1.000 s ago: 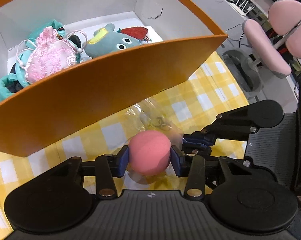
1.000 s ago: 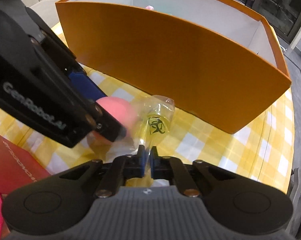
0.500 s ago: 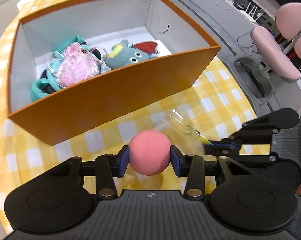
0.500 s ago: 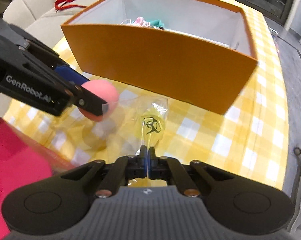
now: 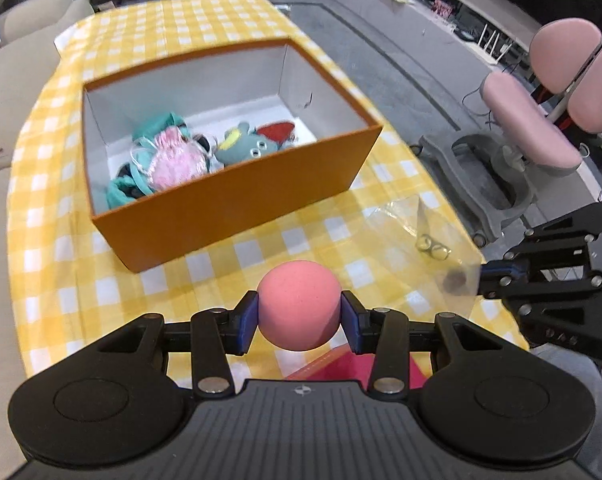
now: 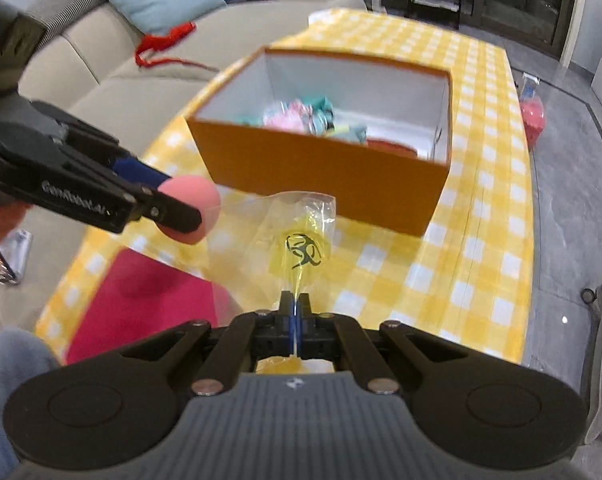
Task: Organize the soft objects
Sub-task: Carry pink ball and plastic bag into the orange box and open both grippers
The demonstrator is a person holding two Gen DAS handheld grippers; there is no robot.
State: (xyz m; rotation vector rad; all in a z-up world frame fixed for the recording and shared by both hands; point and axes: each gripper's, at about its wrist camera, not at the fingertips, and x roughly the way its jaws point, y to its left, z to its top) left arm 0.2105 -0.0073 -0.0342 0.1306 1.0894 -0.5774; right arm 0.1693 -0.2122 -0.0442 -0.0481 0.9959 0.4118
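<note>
My left gripper (image 5: 299,316) is shut on a pink foam ball (image 5: 299,305), held in the air in front of the orange box (image 5: 237,208). The same pink ball (image 6: 199,204) shows at the left of the right wrist view. My right gripper (image 6: 295,312) is shut on the edge of a clear plastic bag (image 6: 301,236) with a yellow biohazard mark, also lifted off the cloth. The bag (image 5: 421,236) hangs to the right of the ball. Inside the box lie a pink pouch (image 5: 173,162), a teal plush toy (image 5: 245,148) and teal fabric.
The yellow checked tablecloth (image 5: 61,240) covers the table. A red flat item (image 6: 141,300) lies at the near edge. A beige sofa (image 6: 113,76) with cushions stands to the left, and a pink chair (image 5: 541,120) on the floor to the right.
Both grippers have risen and pulled back from the box, carrying the ball and the bag. The box now looks smaller and its inside is in full view.
</note>
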